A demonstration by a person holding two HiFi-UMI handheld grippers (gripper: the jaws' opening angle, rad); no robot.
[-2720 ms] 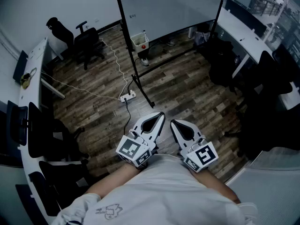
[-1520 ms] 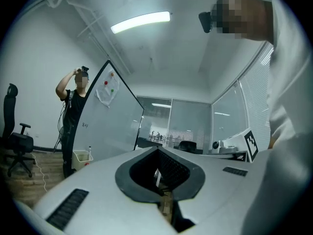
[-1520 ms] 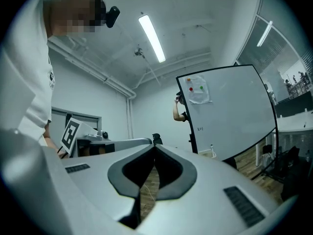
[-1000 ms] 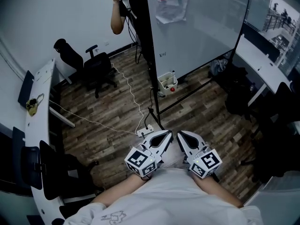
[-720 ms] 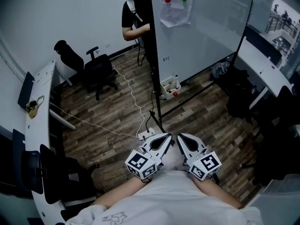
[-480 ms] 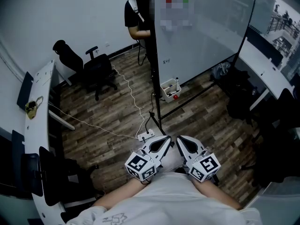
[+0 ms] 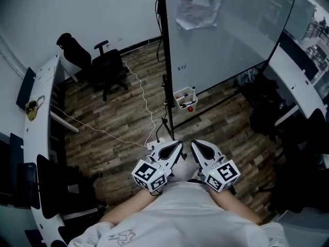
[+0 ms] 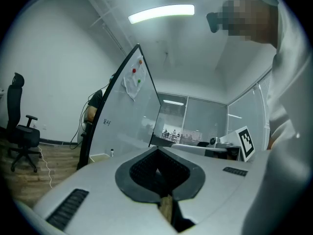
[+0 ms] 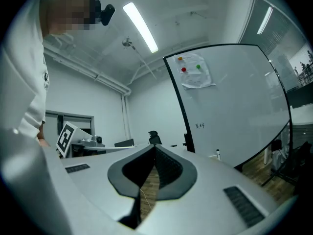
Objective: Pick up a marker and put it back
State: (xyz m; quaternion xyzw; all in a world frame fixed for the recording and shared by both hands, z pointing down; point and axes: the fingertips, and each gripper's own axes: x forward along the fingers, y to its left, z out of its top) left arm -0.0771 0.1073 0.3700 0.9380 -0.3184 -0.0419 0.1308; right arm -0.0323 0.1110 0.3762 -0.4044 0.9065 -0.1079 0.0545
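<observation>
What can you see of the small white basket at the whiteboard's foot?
The basket is small, white and open-topped; what it is made of cannot be told. It sits low at the whiteboard's lower corner, beside the black frame post, over the wooden floor. A few markers stand upright in it, and a red round piece shows at its front edge. Whether it hangs from the frame or rests on the floor cannot be told.

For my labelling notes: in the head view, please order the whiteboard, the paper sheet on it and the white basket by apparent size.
1. whiteboard, largest
2. paper sheet
3. white basket, smallest
</observation>
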